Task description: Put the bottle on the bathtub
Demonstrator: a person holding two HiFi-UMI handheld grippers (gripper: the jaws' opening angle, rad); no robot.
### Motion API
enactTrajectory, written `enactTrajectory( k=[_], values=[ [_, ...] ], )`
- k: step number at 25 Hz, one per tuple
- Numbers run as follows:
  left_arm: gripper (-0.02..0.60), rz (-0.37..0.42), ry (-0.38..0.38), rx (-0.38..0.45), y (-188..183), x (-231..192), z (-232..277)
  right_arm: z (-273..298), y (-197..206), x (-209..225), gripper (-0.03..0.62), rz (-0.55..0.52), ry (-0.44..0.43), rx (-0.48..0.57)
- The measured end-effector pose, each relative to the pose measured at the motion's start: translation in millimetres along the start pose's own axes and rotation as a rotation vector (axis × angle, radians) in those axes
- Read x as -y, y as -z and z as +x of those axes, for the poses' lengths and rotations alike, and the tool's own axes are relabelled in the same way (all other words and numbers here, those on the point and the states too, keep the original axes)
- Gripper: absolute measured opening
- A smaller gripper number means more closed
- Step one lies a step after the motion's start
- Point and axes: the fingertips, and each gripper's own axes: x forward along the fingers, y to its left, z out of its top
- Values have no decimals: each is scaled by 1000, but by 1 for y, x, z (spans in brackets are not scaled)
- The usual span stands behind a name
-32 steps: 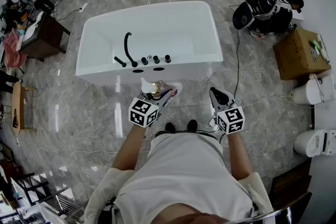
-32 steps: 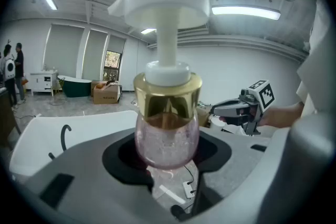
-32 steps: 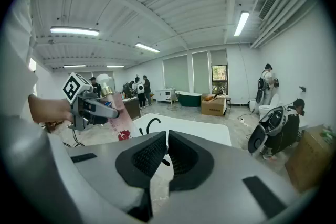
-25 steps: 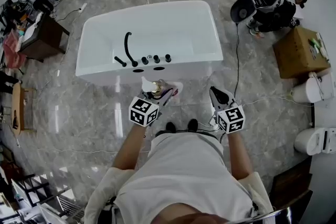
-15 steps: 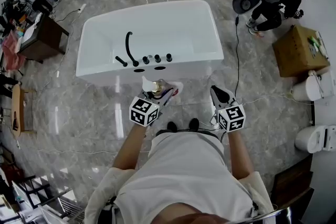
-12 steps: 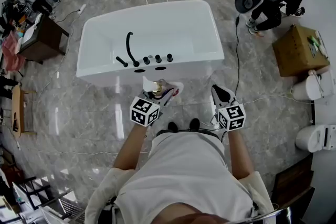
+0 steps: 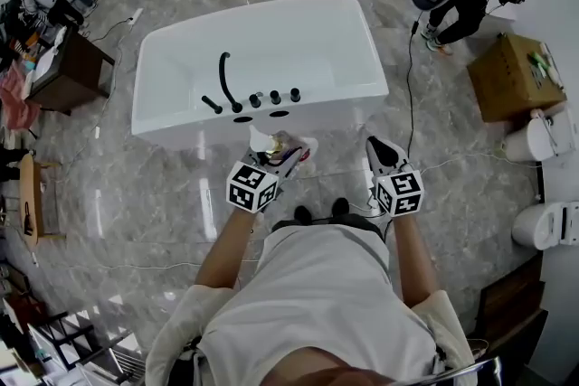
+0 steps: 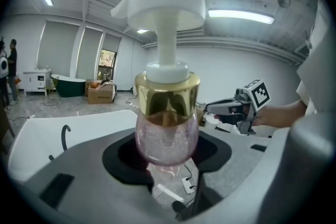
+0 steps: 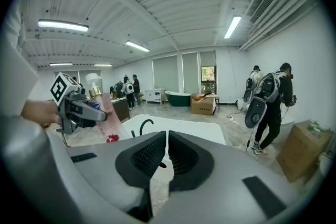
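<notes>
Left hand-held gripper (image 8: 167, 168) clamped on pink pump bottle (image 8: 167, 128), gold collar and white pump head sticking up past the jaws. White bathtub (image 7: 348, 95) sits just ahead of it, bottle not on it. Right hand-held gripper (image 9: 166, 148) level to its right, jaws nearly together, nothing between

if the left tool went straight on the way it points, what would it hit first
Probably the bathtub's near rim by the black knobs, led by the bottle the left tool grips; depth is unclear.
</notes>
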Motion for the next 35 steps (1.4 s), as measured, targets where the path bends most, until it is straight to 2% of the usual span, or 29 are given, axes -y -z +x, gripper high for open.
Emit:
enactTrajectory(
  k=[10,17,27,35],
  values=[
    [219,0,12,8,3,-12,-4,4,5,-13,38,0,41,-7],
    [219,-20,-3,3,2,-16,14,12,9,7,38,5,62,-30],
    [219,-59,-69,-13,-5,-45,76,68,12,64,38,-24,8,-62],
    [219,-91,-115,-9,-32,-79,151,131,0,129,38,-36,-58,-81]
  ],
)
